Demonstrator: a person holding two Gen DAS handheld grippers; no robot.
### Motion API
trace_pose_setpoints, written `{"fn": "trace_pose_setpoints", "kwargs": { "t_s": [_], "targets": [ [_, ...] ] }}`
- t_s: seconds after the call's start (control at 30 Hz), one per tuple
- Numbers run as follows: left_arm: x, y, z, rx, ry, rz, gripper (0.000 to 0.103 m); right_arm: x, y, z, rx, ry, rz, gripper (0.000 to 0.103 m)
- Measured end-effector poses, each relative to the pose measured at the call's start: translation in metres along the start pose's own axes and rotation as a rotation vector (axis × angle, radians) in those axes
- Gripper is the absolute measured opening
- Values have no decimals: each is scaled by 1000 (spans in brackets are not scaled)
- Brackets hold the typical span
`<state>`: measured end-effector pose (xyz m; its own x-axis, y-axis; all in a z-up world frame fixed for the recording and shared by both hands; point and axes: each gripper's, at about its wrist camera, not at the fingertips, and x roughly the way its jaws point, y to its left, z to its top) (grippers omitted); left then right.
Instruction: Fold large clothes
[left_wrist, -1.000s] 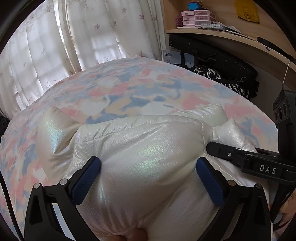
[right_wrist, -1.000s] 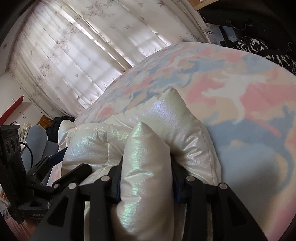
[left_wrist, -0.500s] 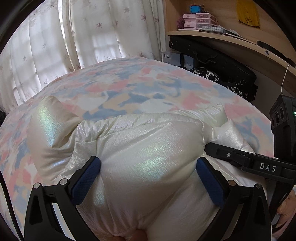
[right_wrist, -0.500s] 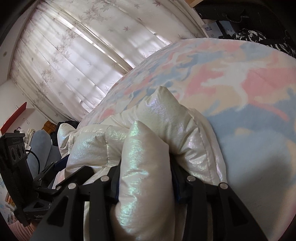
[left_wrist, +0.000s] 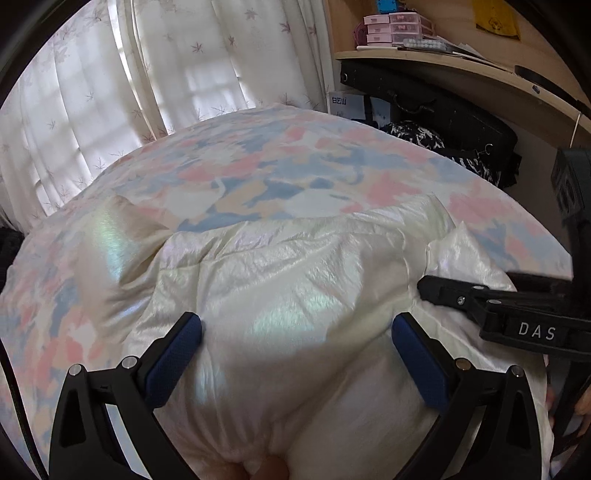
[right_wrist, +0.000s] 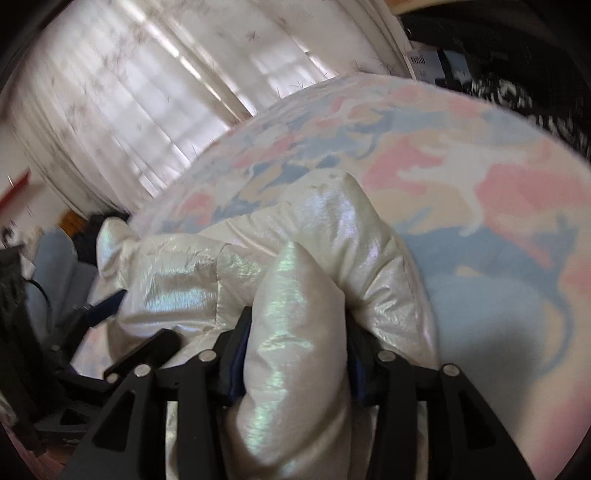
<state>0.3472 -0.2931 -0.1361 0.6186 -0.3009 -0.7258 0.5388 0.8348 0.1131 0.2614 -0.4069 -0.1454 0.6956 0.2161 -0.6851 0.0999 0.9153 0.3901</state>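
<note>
A pearly white puffy jacket (left_wrist: 288, 280) lies bunched on the bed. My left gripper (left_wrist: 295, 332) has its jaws spread wide, and the blue pads (left_wrist: 177, 350) press into both sides of the jacket's thick bulk. My right gripper (right_wrist: 295, 354) holds an upright fold of the same jacket (right_wrist: 295, 295). Its jaws are opening, but the fold still fills the gap and touches both pads. The right gripper's black finger (left_wrist: 480, 302) shows at the jacket's right edge in the left wrist view. The left gripper's blue pad (right_wrist: 107, 302) peeks out at the far left of the right wrist view.
The bedspread (left_wrist: 295, 173) has pink, blue and cream patches and stretches beyond the jacket. White curtains (left_wrist: 147, 92) hang behind it. A wooden shelf (left_wrist: 443, 62) with small boxes and a black bag (left_wrist: 443, 114) stand at the right of the bed.
The right wrist view has tilted and blurred as that gripper rolled and shifted slightly with the fold. The left gripper keeps its hold in the same place.
</note>
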Motion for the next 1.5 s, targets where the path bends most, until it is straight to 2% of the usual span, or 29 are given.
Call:
{"fn": "trace_pose_setpoints", "kwargs": {
  "t_s": [0.03,0.07,0.13,0.2,0.4,0.6,0.7,0.93,1.07,1.2,1.4,1.5],
  "targets": [
    [-5,1,0,-5,3,9,102,-3,2,1,-7,11,-17,65],
    [-11,3,-1,-9,7,16,102,-8,3,1,-6,25,-27,69],
    [-23,7,-2,-15,12,29,102,-19,4,2,12,44,-31,88],
    [-37,12,-5,-21,14,47,102,-33,4,2,37,65,-16,98],
    [-81,23,-12,-41,21,49,102,-78,9,3,78,102,49,103],
    [-125,27,-21,-34,5,41,102,-123,30,4,-43,84,39,103],
    [-139,25,-27,-11,27,45,102,-145,43,5,-110,70,25,103],
    [-160,30,-43,-36,58,-6,102,-176,63,5,-204,45,28,103],
    [-161,35,-51,-71,78,-28,102,-175,66,2,-192,67,66,103],
    [-150,44,-58,-149,111,-65,102,-161,60,-1,-149,108,84,103],
    [-115,69,-77,-352,194,-174,102,-126,42,-7,-90,207,71,103],
    [-95,80,-89,-440,221,-209,102,-112,36,-7,-66,230,66,103]
  ]
}}
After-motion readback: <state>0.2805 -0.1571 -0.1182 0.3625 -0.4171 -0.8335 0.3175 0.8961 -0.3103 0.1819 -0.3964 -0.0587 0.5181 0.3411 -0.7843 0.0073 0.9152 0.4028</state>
